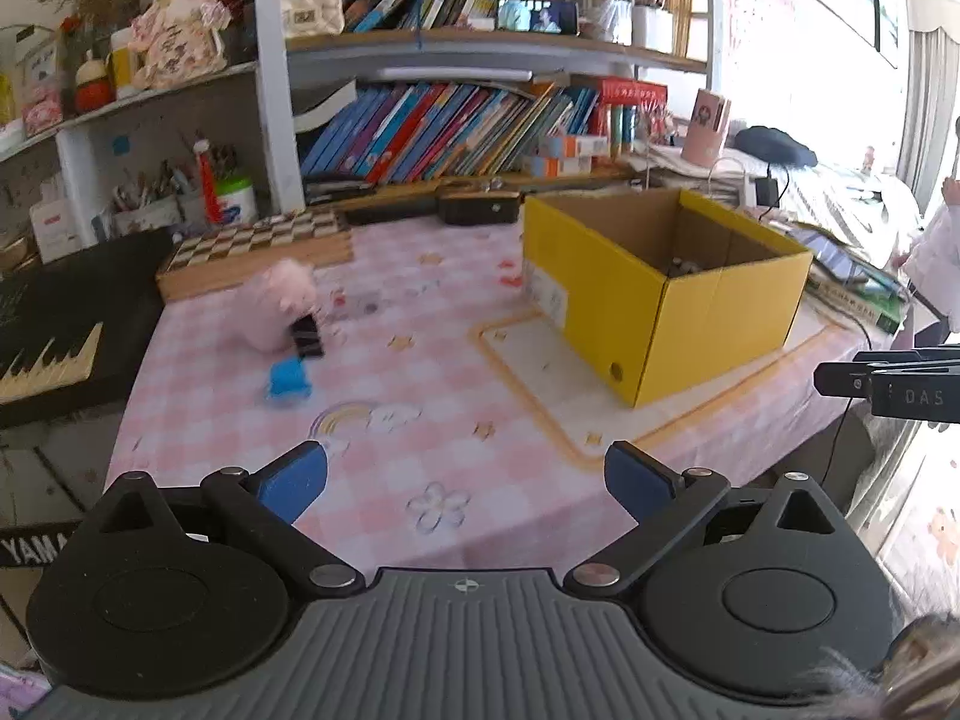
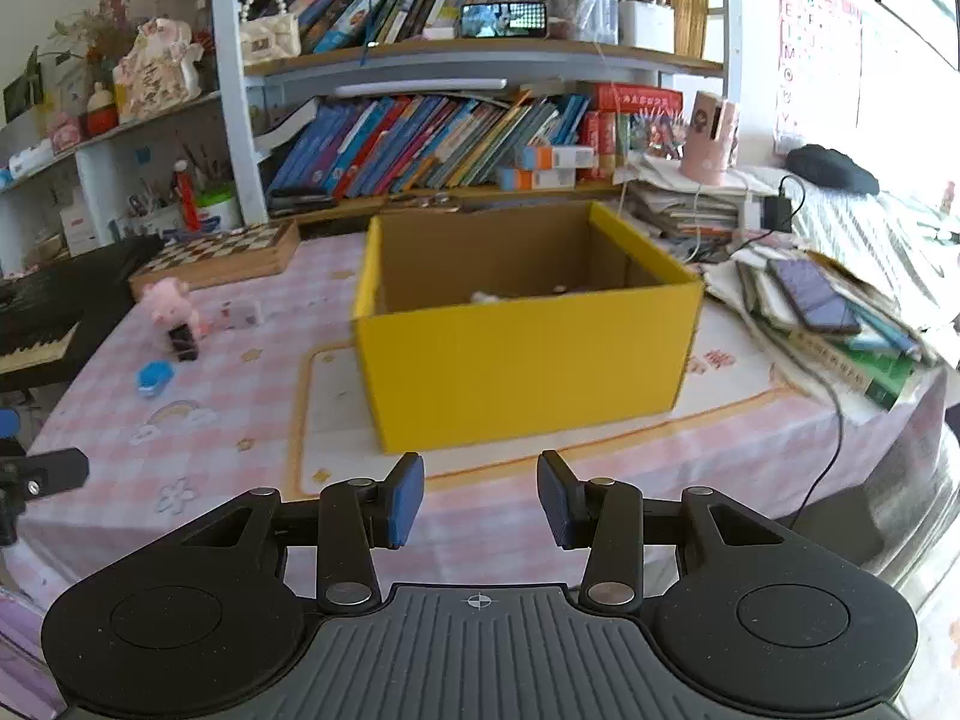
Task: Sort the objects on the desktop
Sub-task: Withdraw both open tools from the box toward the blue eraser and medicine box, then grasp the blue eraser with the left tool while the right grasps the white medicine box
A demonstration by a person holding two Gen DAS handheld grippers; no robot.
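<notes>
Inside, the yellow box (image 2: 528, 372) holds small, indistinct items.

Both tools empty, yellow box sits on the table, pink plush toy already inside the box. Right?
Not quite. The pink plush toy is not in the yellow box; it stands on the table left of the box, beside the small blue object, as the left wrist view shows. Left tool and right tool are empty.
</notes>
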